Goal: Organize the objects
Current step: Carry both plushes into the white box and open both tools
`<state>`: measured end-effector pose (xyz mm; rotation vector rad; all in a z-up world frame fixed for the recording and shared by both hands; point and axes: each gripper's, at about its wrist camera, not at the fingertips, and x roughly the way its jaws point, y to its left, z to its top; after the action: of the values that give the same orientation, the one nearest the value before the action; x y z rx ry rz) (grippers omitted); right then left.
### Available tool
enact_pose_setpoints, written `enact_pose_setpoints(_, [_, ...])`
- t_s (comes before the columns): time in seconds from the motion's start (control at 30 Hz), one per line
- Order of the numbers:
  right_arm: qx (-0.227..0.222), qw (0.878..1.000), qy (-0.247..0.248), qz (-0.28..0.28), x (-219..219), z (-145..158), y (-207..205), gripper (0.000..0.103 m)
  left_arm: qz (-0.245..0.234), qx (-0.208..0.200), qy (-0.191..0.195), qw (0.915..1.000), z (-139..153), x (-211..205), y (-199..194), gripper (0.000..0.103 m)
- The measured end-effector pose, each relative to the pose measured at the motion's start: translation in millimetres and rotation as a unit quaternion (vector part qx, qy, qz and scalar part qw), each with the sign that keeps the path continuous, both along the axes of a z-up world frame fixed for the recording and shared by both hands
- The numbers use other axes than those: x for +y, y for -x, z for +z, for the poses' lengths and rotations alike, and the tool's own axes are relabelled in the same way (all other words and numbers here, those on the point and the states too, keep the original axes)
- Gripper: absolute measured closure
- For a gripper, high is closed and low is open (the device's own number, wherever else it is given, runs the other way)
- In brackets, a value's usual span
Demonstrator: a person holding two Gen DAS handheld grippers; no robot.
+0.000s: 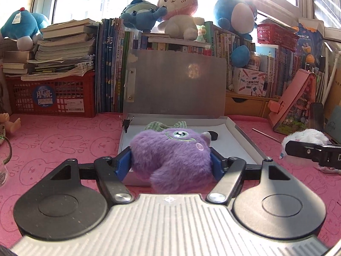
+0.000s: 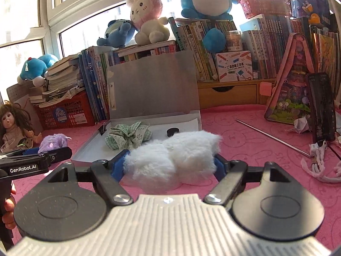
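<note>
My left gripper (image 1: 170, 160) is shut on a purple one-eyed plush monster (image 1: 170, 151) and holds it over the near edge of an open grey box (image 1: 243, 134). My right gripper (image 2: 170, 163) is shut on a white fluffy plush (image 2: 177, 153), just in front of the same box (image 2: 89, 149). In the box lie a green checked cloth (image 2: 127, 136) and a small black round thing (image 2: 172, 131). The right gripper with the white plush shows at the right edge of the left wrist view (image 1: 307, 149); the left gripper with the purple plush shows at the left of the right wrist view (image 2: 42, 153).
The box lid (image 1: 177, 81) stands upright against rows of books. A binder clip (image 2: 102, 128) sits on the box's left corner. A red crate (image 1: 51, 98), a doll (image 2: 12, 125), a metal rod (image 2: 272, 137), white cords (image 2: 319, 164) and a pink case (image 2: 294, 81) stand around on the pink mat.
</note>
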<state>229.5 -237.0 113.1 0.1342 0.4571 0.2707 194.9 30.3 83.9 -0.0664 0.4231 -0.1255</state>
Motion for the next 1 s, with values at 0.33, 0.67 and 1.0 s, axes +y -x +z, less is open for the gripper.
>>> enact_pose_setpoints(0.33, [0.035,0.999,-0.023,-0.007,11.1,-11.4,-82.6,0.024,0.019,0.036,-0.003,0.9992,-15.8,-1.1,-82.7,0.026])
enact_pose_setpoints(0.67, [0.078,0.997,-0.014,-0.007,26.0,-35.7,-139.2,0.024,0.018,0.076,-0.015,0.9968,-42.6,-9.1,-131.5,0.026])
enact_pose_setpoints(1.0, [0.107,0.994,0.006,-0.001,36.8,-56.2,-165.0,0.024,0.015,0.106,-0.035,0.9937,-49.0,-13.2,-155.4,0.026])
